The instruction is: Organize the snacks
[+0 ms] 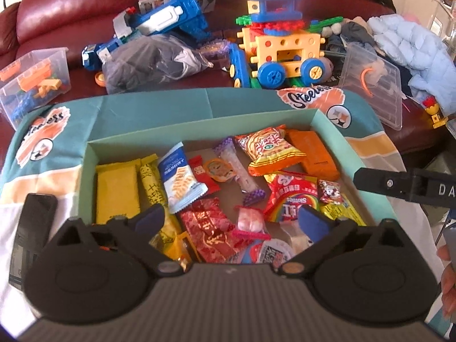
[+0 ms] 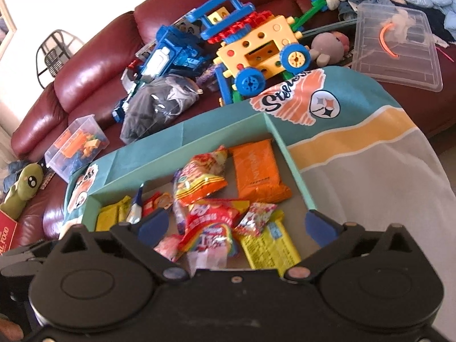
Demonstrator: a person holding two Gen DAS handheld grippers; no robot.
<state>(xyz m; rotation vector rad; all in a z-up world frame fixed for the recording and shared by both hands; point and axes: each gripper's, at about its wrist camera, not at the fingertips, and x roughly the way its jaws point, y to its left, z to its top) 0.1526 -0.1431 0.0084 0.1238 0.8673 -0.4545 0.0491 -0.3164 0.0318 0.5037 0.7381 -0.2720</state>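
A shallow teal box (image 1: 199,126) lies on a printed cloth and holds several loose snacks. Among them are a yellow bar (image 1: 116,191), a blue-and-white cracker pack (image 1: 181,182), an orange-red snack bag (image 1: 270,151), an orange pack (image 1: 316,154), a red Skittles bag (image 1: 290,196) and a red foil packet (image 1: 208,228). My left gripper (image 1: 230,221) hangs open over the box's near left half with nothing between its pads. My right gripper (image 2: 236,225) is open above the Skittles bag (image 2: 211,222) and a yellow pack (image 2: 270,245), gripping nothing. The orange pack (image 2: 256,171) lies beyond it.
A dark phone (image 1: 31,236) lies on the cloth left of the box. Behind it, a red leather sofa (image 1: 71,8) carries a yellow-and-blue toy truck (image 1: 285,48), a blue toy robot (image 1: 165,20), a grey bag (image 1: 148,59) and clear plastic bins (image 1: 34,82) (image 2: 399,48).
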